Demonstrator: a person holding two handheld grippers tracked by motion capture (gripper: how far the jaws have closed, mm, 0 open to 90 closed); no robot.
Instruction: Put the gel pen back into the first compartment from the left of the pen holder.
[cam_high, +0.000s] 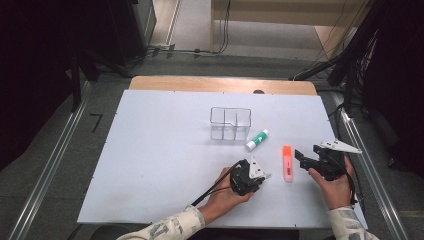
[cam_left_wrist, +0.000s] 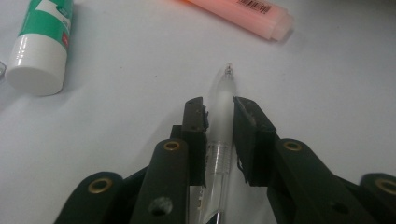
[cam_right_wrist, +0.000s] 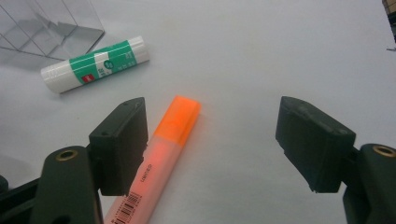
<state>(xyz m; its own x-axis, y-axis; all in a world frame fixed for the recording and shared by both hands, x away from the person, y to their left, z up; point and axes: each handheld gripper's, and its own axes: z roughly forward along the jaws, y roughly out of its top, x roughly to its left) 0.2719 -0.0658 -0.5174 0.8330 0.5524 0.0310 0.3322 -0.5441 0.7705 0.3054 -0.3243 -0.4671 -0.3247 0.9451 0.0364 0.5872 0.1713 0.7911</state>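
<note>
The left hand-held gripper (cam_left_wrist: 219, 109) has a clear mechanical pencil (cam_left_wrist: 222, 112) lying lengthwise between its two black jaws, on the white surface (cam_high: 160, 150) nearer the person than the clear organizer (cam_high: 230, 123). Both pads seem to touch the barrel, the left plainly and the right along its edge, so the jaws have narrowed to about the barrel's width, though how firm the pinch is I cannot tell. The worry lies in that alignment: the pencil runs along the jaws rather than across them, and its smooth round barrel could slide forward out of the pads when lifted, or swing tip-down, since much of it juts beyond the jaw tips. The fine tip could also snag the surface if the pencil is dragged instead of raised. The right hand-held gripper (cam_right_wrist: 212, 140) stands wide open and empty, to the right of the organizer and closer to the person, with the orange highlighter (cam_right_wrist: 163, 149) running past its left jaw; a small drift would nudge it. A green-and-white glue stick (cam_high: 257, 140) lies just beside the organizer's right front corner, on the likely path to it, and a low carry could knock it rolling. The organizer's narrow compartments leave little margin, so a tilted pencil might catch on a wall.
</note>
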